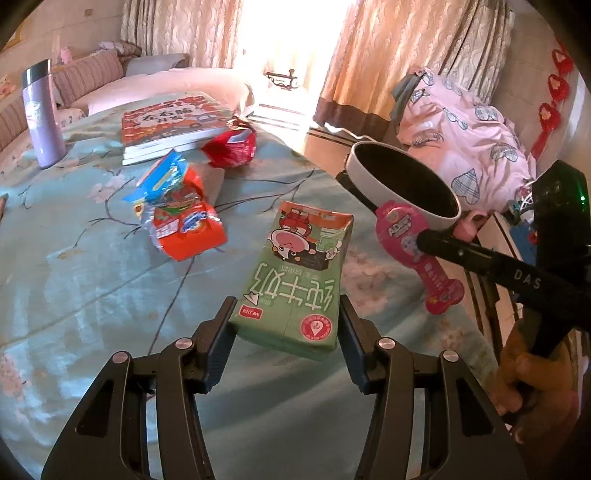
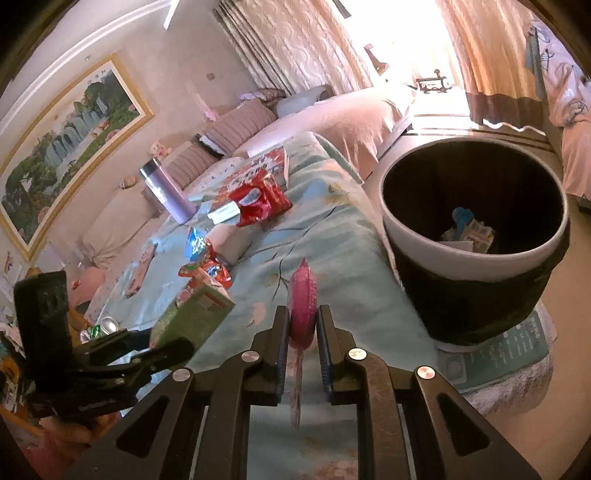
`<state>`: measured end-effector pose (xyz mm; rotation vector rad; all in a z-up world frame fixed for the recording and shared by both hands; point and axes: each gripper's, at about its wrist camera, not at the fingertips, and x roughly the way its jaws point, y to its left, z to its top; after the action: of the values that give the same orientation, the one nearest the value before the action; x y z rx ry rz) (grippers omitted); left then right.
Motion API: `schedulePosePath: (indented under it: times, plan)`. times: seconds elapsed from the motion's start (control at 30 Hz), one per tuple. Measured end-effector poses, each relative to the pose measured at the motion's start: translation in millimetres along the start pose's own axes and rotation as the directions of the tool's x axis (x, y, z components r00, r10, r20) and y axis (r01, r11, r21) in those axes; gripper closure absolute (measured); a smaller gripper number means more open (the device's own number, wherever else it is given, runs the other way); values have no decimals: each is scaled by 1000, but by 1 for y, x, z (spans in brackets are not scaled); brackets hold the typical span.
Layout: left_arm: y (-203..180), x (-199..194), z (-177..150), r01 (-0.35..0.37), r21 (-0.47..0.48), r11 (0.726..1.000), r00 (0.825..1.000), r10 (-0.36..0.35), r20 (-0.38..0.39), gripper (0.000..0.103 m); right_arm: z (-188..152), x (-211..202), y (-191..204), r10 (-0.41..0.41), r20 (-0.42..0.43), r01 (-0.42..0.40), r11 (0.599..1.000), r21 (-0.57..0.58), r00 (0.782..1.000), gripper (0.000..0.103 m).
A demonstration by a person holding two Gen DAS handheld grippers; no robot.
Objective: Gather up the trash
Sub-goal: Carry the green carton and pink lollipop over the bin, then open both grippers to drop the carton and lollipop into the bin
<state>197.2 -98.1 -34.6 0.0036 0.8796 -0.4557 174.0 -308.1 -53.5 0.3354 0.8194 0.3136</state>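
A round worktop draped in a pale blue cloth printed with blossom branches is seen in a sunlit room, with patterned cream curtains drawn either side of a glaring window. A sofa with striped cushions is set beyond the worktop, and a gold-framed landscape painting is hung on the wall above it.

A green milk carton with cartoon print is gripped across its lower end by the left hand-held gripper and is held clear of the cloth. A flat pink plastic wrapper is pinched edge-on by the right hand-held gripper, whose jaws are nearly closed on it; it is held above the worktop's edge, near the bin.

A round waste bin with a white rim and black liner is placed on the floor just beside the worktop, on a green printed mat; scraps of paper and something blue are seen at its bottom.

Left on the cloth are a crumpled orange and blue snack packet, a red foil packet, a stack of books with a red illustrated cover and a lilac insulated flask with a dark cap, standing upright near the far edge. A crushed drinks can is glimpsed low at the left of the right wrist view. A pink quilt patterned with hearts is heaped beyond the bin.
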Motion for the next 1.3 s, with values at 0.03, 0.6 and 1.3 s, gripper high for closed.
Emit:
schedulePosePath:
  times: [0.03,0.6,1.3]
  plan:
    - [-3,0,1,1,4,1000,1000,-1,0,51,2,-3,-3,0,7,0,1000,3,1000,88]
    - [-81,36,58,60,125,990,998,-61,2,52,41,-53,-68,-101,116,92,993,76,988,88]
    - [-132,87,106,43,208,977,998,-35,-42,52,83,-38,-122,-189,90,180,979,96,978,88]
